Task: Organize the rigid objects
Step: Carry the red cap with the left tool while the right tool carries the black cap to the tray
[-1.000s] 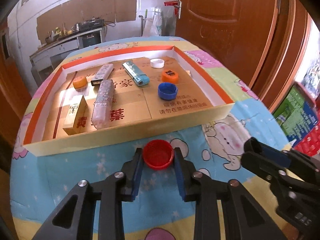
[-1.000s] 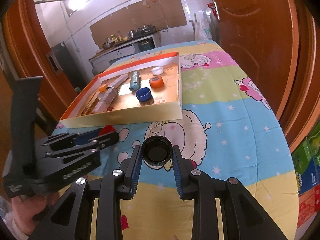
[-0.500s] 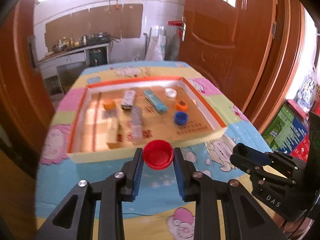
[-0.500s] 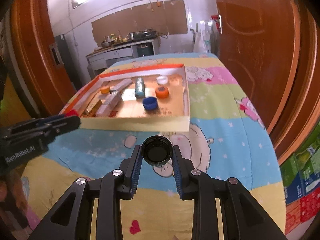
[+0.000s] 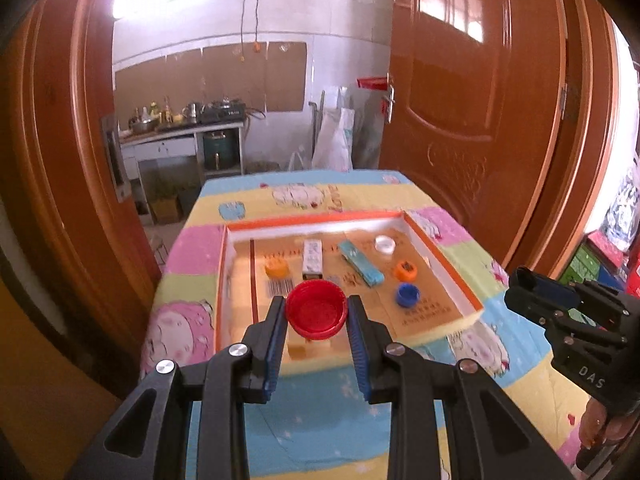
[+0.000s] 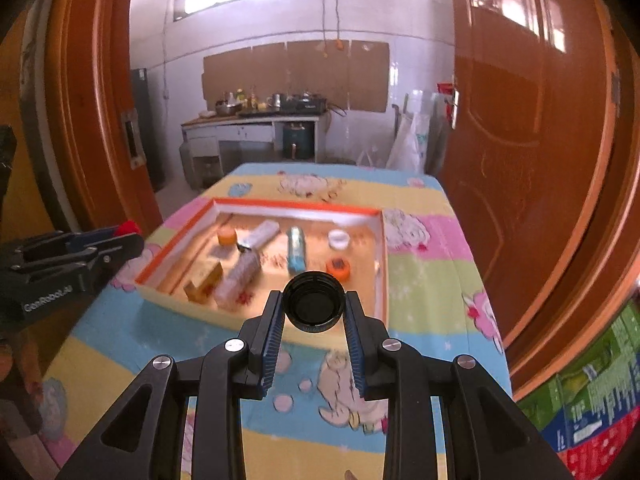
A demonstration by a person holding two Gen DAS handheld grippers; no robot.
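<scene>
My left gripper [image 5: 317,318] is shut on a red bottle cap [image 5: 316,314] and holds it in the air above the near side of the orange-rimmed cardboard tray [image 5: 316,222]. My right gripper [image 6: 314,312] is shut on a black bottle cap [image 6: 314,306], raised above the tray's near edge [image 6: 260,204]. In the tray lie orange caps [image 5: 277,269], a blue cap [image 5: 408,294], a white cap [image 5: 385,244], a teal lighter [image 5: 360,268] and a white stick [image 5: 313,260]. The right gripper shows at the right of the left wrist view [image 5: 568,320].
The tray sits on a table with a colourful cartoon cloth [image 6: 424,280]. Brown wooden doors [image 5: 460,100] stand on both sides. A kitchen counter [image 6: 256,124] is behind the table. Coloured cartons [image 6: 592,400] are stacked at the right on the floor.
Both grippers have risen and pulled back from the table, each still holding its cap. The tray now looks smaller and farther below.
</scene>
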